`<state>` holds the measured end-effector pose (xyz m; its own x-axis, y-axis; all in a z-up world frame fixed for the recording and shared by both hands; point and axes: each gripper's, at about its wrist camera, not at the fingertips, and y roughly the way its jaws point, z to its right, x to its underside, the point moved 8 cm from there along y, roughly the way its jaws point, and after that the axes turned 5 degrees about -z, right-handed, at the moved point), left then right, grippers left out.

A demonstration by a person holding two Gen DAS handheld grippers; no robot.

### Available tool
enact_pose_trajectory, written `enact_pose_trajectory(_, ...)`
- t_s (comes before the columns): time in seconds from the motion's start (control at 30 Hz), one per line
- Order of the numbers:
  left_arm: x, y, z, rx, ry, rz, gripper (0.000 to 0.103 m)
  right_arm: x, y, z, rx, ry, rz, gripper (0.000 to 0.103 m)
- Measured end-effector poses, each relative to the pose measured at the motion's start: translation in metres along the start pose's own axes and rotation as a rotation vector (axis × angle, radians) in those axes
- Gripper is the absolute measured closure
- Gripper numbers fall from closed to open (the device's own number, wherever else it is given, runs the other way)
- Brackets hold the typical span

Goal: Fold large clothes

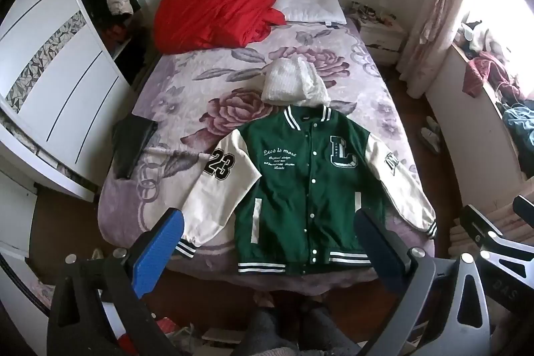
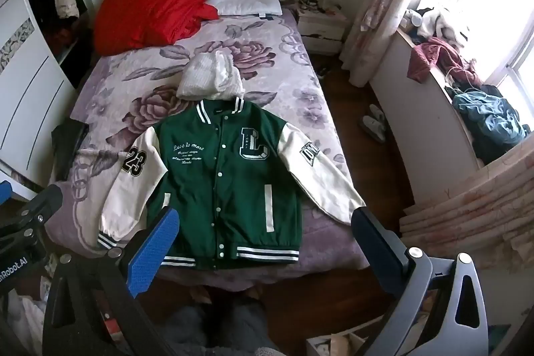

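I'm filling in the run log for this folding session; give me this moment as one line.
stage: before first fold | jacket: flat on bed, buttoned, sleeves spread | left gripper: open, empty | right gripper: open, empty

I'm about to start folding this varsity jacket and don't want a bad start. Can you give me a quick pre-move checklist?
1. Green varsity jacket lies flat, face up, snapped shut: ok.
2. Both cream sleeves spread out to the sides: ok.
3. White hood laid out above the collar: ok.
4. Left claw open, holding nothing: ok.
5. Right claw open, holding nothing: ok.
6. Nothing under the jacket: cannot tell.
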<state>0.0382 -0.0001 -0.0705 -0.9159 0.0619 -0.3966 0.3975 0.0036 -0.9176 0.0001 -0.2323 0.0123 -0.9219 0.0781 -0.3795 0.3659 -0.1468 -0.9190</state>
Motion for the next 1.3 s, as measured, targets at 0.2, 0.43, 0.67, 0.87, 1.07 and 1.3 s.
enact_pose_trajectory(0.2, -0.001, 0.001, 0.0, -0.004, -0.001, 0.005, 0.0, -0.001, -0.001, 0.001, 0.004, 0.002, 0.004, 0.0)
enact_pose_trajectory(0.43, -0.001, 0.002, 0.0, 0.0, 0.0, 0.011, 0.0, 0.0, -0.003, 0.002, 0.004, 0.002, 0.006, 0.0)
enact_pose_trajectory(0.67, -0.001, 0.0, 0.0, 0.001, 0.0, 0.016, 0.0, 0.0, -0.006, 0.002, 0.006, 0.002, 0.012, 0.0)
enact_pose_trajectory(0.87, -0.001, -0.001, 0.0, 0.001, -0.001, 0.02, 0.0, 0.002, -0.008, 0.003, 0.007, 0.004, 0.016, 0.0)
enact_pose_trajectory(1.07, -0.001, -0.001, 0.0, 0.002, -0.002, 0.022, 0.0, 0.002, -0.012, 0.001, 0.007, 0.004, 0.021, 0.0)
enact_pose_trajectory(1.3, -0.014, -0.005, 0.009, 0.003, 0.0, 0.028, 0.0, -0.007, -0.012, 0.005, 0.01, 0.006, 0.027, 0.0)
